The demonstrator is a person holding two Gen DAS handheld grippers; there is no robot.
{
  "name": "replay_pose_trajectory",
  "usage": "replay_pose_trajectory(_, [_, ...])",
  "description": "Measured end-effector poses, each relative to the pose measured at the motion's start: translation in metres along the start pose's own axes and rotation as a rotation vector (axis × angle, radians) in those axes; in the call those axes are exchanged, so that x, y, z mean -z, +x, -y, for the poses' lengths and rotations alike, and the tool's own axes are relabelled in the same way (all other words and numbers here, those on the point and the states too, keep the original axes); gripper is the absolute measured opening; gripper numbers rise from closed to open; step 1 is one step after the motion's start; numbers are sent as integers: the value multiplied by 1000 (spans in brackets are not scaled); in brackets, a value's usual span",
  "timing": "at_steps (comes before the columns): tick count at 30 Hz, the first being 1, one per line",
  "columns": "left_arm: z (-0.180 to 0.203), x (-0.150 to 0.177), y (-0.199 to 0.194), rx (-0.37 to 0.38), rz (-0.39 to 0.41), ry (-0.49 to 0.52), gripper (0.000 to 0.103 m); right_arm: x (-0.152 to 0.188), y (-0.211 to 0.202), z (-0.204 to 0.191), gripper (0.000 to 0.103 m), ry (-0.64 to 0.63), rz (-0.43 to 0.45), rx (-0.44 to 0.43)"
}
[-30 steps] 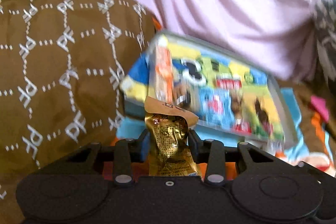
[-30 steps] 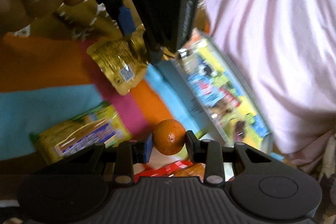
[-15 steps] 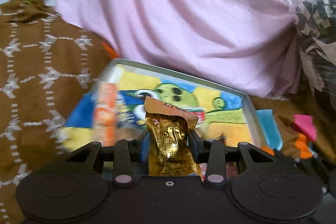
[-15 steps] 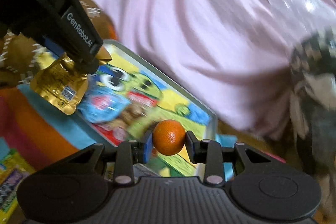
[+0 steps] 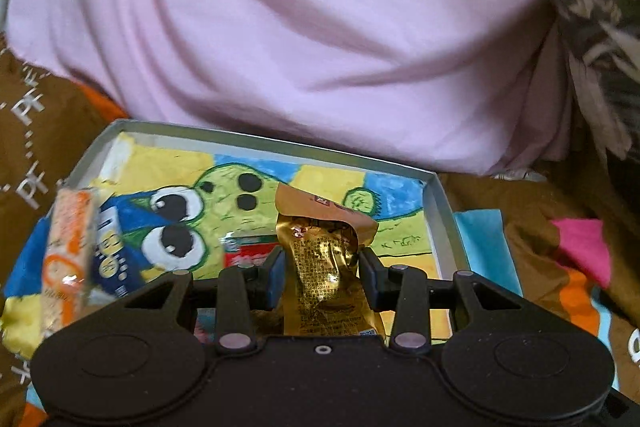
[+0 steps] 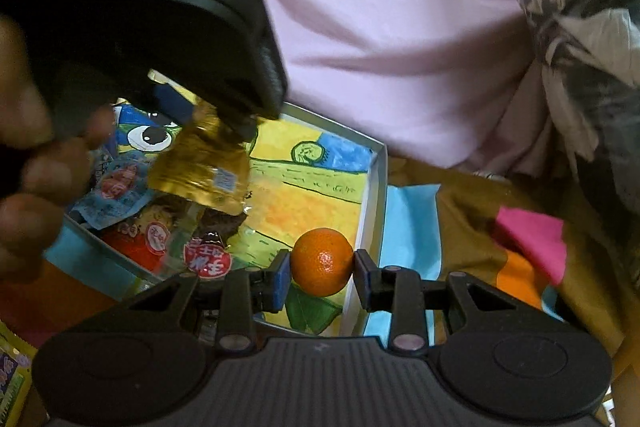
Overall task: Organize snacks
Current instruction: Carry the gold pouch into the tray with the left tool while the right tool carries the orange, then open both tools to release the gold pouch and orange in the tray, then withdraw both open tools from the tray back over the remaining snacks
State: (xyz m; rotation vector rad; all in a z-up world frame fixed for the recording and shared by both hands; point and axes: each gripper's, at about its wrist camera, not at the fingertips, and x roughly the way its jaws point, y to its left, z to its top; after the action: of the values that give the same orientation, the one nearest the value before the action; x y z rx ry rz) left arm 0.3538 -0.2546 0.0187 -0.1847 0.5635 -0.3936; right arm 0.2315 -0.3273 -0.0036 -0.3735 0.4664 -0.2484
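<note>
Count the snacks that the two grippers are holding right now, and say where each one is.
2. A gold packet is held in the left gripper over the box; an orange is in the right gripper over the box's near corner.

Brown patterned blanket bears shallow cartoon-printed box; pink bedding bunched behind box.
</note>
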Motion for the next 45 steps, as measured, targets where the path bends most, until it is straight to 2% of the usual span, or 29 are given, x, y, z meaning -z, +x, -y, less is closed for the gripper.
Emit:
replay_pose_trajectory(9, [22,-3,25,-22,-75,65,45,1,7,7,40,42,-37,-12])
replay_pose_trajectory(12, [23,-2,26,-22,-91,65,48,0,1,9,50,61,-27,-6])
replay_pose_trajectory(17, [22,-3,22,-26,-82,56,72,-2,-2,11,59,69,-17,7])
replay_pose_trajectory(23, [20,-9,10,-40,-63,54,85,-2,-3,17,68,97,-9,22])
replay_pose_trajectory(25, [18,-10,1,-46,-45,60,91,-2,-5,19,75,111,5,28])
replay_pose_trajectory(27, [14,-10,-9,-55,-24,65,91,-2,-11,22,82,128,30,37])
replay_pose_trajectory(29, [10,-9,-21,-65,-10,66,99,-3,-17,24,85,142,63,42])
replay_pose_trajectory(34, [-7,-7,-55,-105,35,38,100,-4,-39,24,95,160,158,55])
replay_pose_trajectory(41, [-35,-2,-110,-149,94,4,102,2,-82,15,101,127,279,71])
replay_pose_trajectory(45, [-49,7,-141,-166,108,-14,102,5,-111,10,103,127,320,48])
